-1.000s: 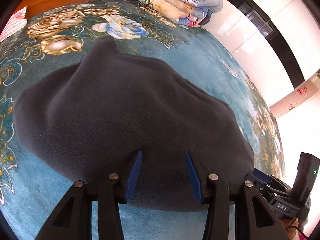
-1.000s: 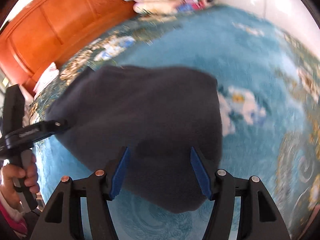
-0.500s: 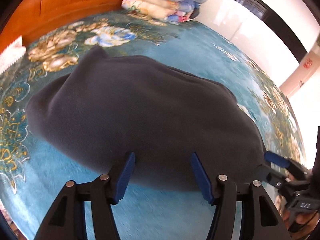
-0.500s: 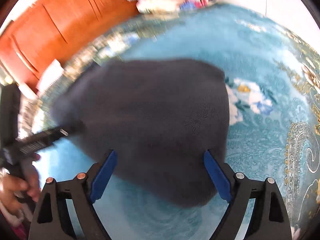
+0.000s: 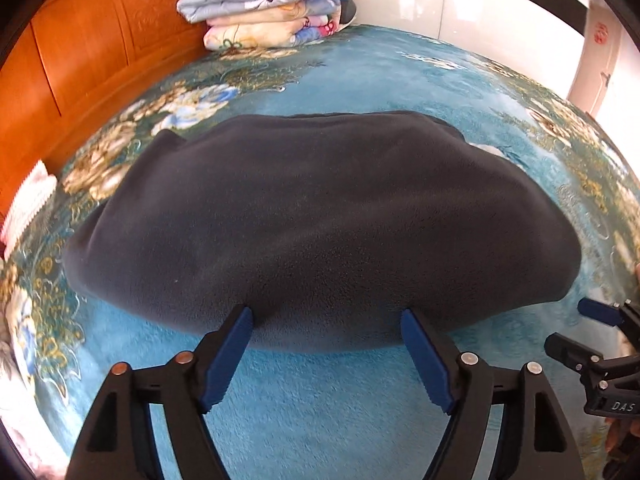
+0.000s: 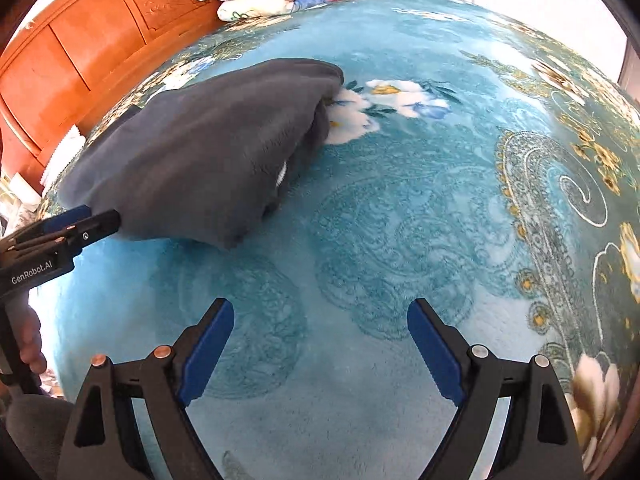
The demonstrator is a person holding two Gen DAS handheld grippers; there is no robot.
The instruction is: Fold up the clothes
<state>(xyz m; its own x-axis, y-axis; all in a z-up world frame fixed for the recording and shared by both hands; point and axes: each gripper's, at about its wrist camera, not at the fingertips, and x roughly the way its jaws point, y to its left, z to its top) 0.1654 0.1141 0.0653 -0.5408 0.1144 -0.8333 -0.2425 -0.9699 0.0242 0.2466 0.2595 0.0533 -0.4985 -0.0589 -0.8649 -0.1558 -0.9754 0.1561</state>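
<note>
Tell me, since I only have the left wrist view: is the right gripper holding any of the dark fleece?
Observer: No. The right gripper is open over the bare blue blanket, clear of the dark fleece.
Operator: Does the fleece's right side look tidy?
Observer: Layers are stacked there, and a small white strip peeks out between them.
Operator: Where's my left gripper from there?
Observer: The left gripper points at the fleece's near left corner. I cannot tell whether it touches.

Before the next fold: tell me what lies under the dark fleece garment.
The dark fleece garment lies on the blue floral blanket, which shows all around it. A white flower runs under its far edge. Whatever lies beneath its middle is covered.
</note>
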